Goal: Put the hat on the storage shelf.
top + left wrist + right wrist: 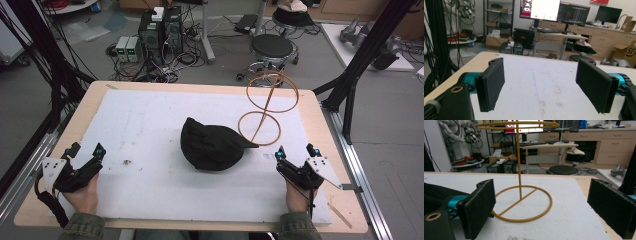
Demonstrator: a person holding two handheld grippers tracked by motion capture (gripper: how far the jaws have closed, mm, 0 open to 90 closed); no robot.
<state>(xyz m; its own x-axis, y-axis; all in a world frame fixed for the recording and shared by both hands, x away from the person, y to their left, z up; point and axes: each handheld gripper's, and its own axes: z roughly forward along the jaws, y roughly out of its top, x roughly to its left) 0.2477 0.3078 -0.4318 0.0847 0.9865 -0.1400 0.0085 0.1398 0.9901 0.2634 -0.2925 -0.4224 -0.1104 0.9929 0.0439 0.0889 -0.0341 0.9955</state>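
High view: both tongs, left tongs (85,151) and right tongs (297,151), rest open and empty at the worktop's (150,120) near edge. Ahead, between them, lies the black cap (212,144); beyond the right tongs stands the wire stand (267,107). Nothing started, I'd say; next, reach for the cap.

You've a matt black cloth cap (212,143), a smooth painted-metal wire stand (522,202), a rough white mat (150,125) on the pale wood table (320,125).
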